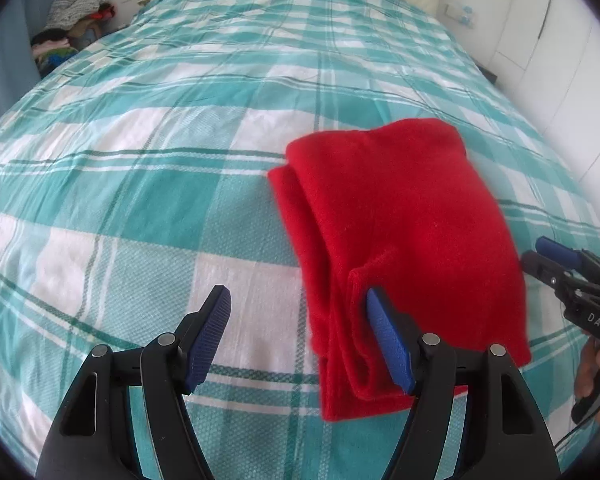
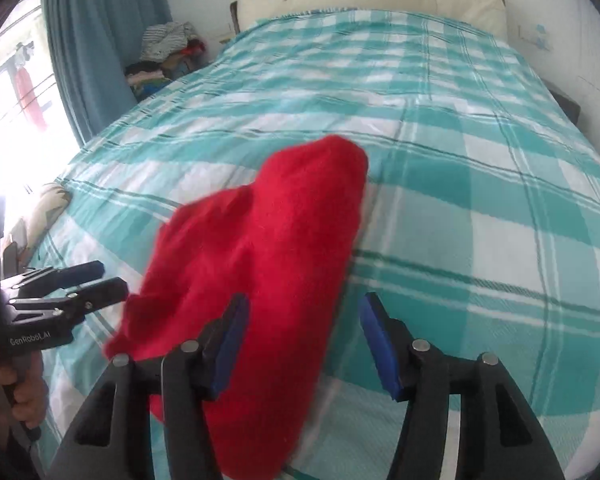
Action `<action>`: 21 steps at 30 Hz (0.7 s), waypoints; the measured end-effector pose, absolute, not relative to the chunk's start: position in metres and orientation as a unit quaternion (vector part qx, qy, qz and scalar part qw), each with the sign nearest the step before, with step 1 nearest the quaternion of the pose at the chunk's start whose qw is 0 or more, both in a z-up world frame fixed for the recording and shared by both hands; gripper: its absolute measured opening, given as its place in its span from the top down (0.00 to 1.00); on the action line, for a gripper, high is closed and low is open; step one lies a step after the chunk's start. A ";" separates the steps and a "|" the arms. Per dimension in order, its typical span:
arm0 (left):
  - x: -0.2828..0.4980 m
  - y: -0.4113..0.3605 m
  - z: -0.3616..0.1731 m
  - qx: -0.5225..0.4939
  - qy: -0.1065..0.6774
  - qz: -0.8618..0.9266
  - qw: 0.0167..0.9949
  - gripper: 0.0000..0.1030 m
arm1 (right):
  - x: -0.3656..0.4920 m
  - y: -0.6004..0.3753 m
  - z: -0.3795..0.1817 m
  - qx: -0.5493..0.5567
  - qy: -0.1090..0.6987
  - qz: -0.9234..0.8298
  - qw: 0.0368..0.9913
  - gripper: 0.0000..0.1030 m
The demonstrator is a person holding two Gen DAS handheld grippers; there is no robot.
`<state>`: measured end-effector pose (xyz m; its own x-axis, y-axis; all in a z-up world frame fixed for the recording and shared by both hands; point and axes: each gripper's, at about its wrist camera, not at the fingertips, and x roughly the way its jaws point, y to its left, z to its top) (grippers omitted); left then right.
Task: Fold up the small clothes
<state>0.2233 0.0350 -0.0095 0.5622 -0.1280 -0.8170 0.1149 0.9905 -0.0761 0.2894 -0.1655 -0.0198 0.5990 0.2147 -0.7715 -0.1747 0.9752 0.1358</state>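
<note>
While both grippers stand spread and pinch nothing, the left gripper (image 1: pixel 298 340) sits beside the red garment (image 1: pixel 400 240) and the right gripper (image 2: pixel 304 344) over it. It lies folded on the bed (image 1: pixel 160 160); little seems left. Only the right view shows the window (image 2: pixel 16 92).

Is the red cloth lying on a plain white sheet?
No, the red cloth lies folded on a teal and white checked bedspread.
</note>
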 end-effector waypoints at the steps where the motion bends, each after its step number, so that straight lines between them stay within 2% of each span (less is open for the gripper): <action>1: 0.216 0.034 -0.003 -0.006 0.450 -0.068 0.890 0.26 | 0.277 -0.176 -0.023 0.020 0.434 0.102 0.895 0.44; 2: 0.207 0.033 0.005 -0.006 0.434 -0.065 0.899 0.15 | 0.265 -0.184 -0.023 0.017 0.433 0.094 0.896 0.43; 3: 0.196 0.031 0.014 -0.004 0.412 -0.059 0.909 0.09 | 0.252 -0.190 -0.020 0.013 0.429 0.088 0.899 0.41; 4: 0.184 0.028 0.024 0.002 0.386 -0.049 0.921 0.01 | 0.238 -0.195 -0.015 0.009 0.422 0.086 0.902 0.36; 7: 0.153 0.012 0.042 0.042 0.338 -0.017 0.940 0.01 | 0.199 -0.203 0.006 -0.011 0.402 0.076 0.913 0.19; 11: 0.111 -0.007 0.041 0.075 0.340 0.006 0.938 0.00 | 0.149 -0.201 0.033 -0.018 0.359 0.071 0.931 0.02; 15: 0.076 -0.018 0.032 0.107 0.331 0.023 0.937 0.00 | 0.129 -0.184 0.039 -0.012 0.361 0.086 0.929 0.01; 21: 0.068 -0.026 0.030 0.121 0.346 0.006 0.931 0.00 | 0.120 -0.159 0.031 -0.034 0.368 0.091 0.925 0.01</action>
<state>0.0685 -0.0258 0.0303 0.7609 0.0944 -0.6419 0.0726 0.9708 0.2288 0.1203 -0.1594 0.0314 0.7122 0.1421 -0.6874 -0.1928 0.9812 0.0031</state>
